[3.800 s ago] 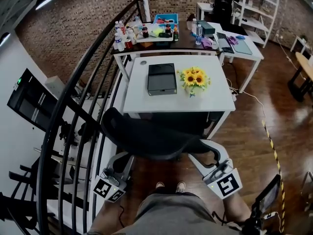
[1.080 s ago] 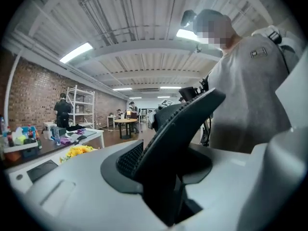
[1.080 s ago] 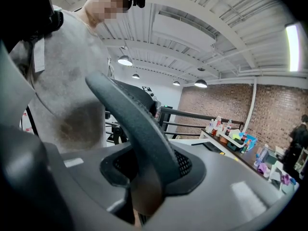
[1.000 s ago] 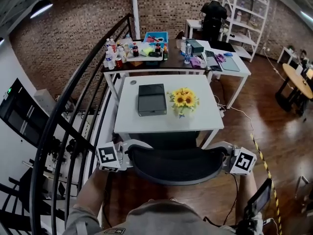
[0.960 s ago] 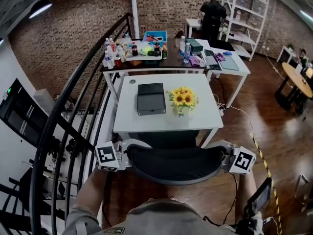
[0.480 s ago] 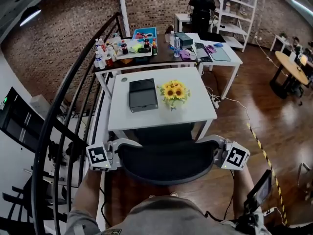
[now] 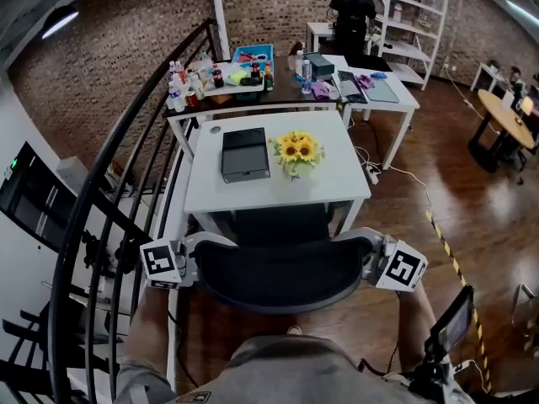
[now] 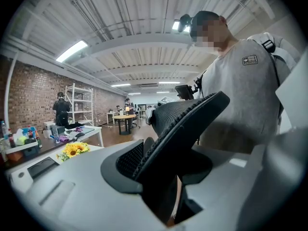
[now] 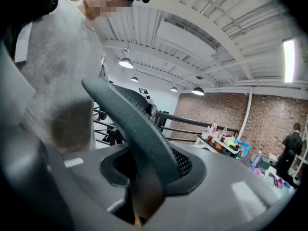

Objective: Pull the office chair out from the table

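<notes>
The black mesh office chair (image 7: 278, 272) stands in front of the white table (image 7: 337, 188), its backrest toward me and its seat partly under the table's front edge. My left gripper (image 7: 200, 249) is shut on the backrest's left edge. My right gripper (image 7: 364, 246) is shut on the right edge. In the left gripper view the curved backrest rim (image 8: 180, 126) runs down between the jaws of the left gripper (image 8: 166, 189). The right gripper view shows the same rim (image 9: 137, 124) clamped in the right gripper (image 9: 144, 189).
A black box (image 7: 245, 153) and a pot of sunflowers (image 7: 293, 150) sit on the table. A black stair railing (image 7: 126, 167) runs close along the left. A dark table with bottles (image 7: 253, 87) stands behind. Yellow-black tape (image 7: 446, 242) crosses the wooden floor at right.
Both grippers rose from near my legs and closed on the backrest's two sides. Over the last second the chair and grippers have drawn slightly back from the table.
</notes>
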Available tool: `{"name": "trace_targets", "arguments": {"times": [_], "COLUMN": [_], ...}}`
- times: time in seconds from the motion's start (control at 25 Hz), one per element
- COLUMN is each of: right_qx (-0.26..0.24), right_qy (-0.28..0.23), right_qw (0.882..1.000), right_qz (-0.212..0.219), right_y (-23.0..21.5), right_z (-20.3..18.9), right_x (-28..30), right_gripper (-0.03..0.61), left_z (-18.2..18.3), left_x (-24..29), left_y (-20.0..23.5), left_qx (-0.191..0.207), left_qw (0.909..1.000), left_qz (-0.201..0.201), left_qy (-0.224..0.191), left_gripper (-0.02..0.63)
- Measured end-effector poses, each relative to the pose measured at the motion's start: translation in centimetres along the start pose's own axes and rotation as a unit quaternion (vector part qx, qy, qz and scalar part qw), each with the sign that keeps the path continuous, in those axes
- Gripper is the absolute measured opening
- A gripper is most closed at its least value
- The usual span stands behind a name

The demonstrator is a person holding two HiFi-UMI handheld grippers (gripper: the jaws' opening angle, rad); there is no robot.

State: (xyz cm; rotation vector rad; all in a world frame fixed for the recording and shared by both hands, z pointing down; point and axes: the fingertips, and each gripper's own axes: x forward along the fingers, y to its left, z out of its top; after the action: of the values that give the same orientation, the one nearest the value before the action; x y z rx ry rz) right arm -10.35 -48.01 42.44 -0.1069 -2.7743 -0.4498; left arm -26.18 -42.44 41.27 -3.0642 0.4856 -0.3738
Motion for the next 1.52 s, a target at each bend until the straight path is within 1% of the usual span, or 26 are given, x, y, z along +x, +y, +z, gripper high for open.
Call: {"name": "trace_targets", "arguments": {"times": [0.32,0.52,0.64,0.76,0.92,1.12,1.4,1.52], "right_qx": [0.003,0.007,0.009,0.012,0.02,0.026,0.034,0.035], "right_qy": [-0.002,0.012,0.018,0.019,0.024,0.023,0.031,0.032], "right_qw": [1.0,1.0,1.0,1.0,0.999,0.999,0.999,0.999], "right_qz": [0.013,0.018,0.017,0.014,0.011,0.006,0.004,0.003], "right_y": [3.6,6.7,8.7,10.3,12.3,15.3,19.2,20.8], "right_z": [1.1,1.7,2.1,2.6,2.9,3.9,4.7,4.7], "right_x": [-0.8,-1.0,-0.9,-1.4,-2.2,-2.7,-3.8,-4.5], "right_gripper": [0.14,0.136,0.133,0.133,0.135,0.137,0.137,0.137], "left_z": [0.4,0.4,0.2,0.3,0.6,0.8,1.0,1.0], "left_x": [-0.3,-0.9,-1.4,-1.4,-1.2,-1.7,-1.8,-1.5], "left_y": [-4.1,-6.9,-8.4,-10.3,-12.7,-15.5,-19.3,-21.0], "left_qx": [-0.007,-0.008,-0.012,-0.012,-0.013,-0.013,-0.019,-0.017], "left_qw": [0.9999,0.9999,0.9998,0.9996,0.9994,0.9996,0.9991,0.9992], "left_qz": [-0.008,-0.009,-0.013,-0.025,-0.032,-0.026,-0.036,-0.036], "left_qy": [0.003,-0.001,0.002,0.003,-0.003,0.001,-0.009,-0.006], "left_gripper": [0.15,0.153,0.161,0.156,0.15,0.15,0.153,0.155]}}
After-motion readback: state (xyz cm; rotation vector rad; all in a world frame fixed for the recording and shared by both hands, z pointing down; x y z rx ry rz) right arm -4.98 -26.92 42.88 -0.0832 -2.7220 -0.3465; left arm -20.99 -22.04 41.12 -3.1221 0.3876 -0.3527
